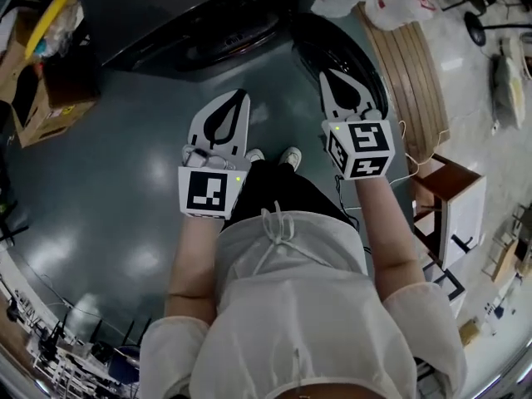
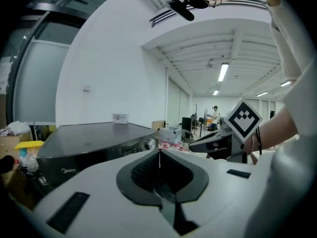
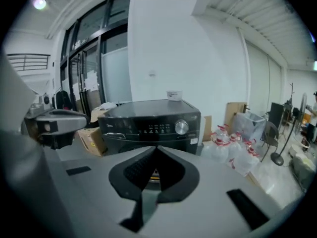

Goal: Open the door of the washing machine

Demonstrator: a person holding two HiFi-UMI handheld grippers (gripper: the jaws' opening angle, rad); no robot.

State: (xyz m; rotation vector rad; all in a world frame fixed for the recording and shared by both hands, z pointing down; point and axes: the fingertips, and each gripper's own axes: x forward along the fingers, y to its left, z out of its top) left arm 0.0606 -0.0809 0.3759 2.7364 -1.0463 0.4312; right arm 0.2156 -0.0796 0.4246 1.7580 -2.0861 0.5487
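While the person stands on the dark floor (image 1: 100,189) facing the washing machine (image 1: 166,7), both arms are held out in front of the body. The left hand-held gripper (image 1: 235,102) has its jaws pressed together with nothing between them. The right hand-held gripper (image 1: 332,80) is likewise closed and empty. Neither touches the machine. The black machine sits at the top of the head view. A dark, curved panel that appears to be its door (image 1: 345,56) stands swung out to the right, just ahead of the right hand-held gripper. In the right gripper view the control panel shows above the closed jaws. A cardboard box (image 1: 41,98) lies left of the machine.
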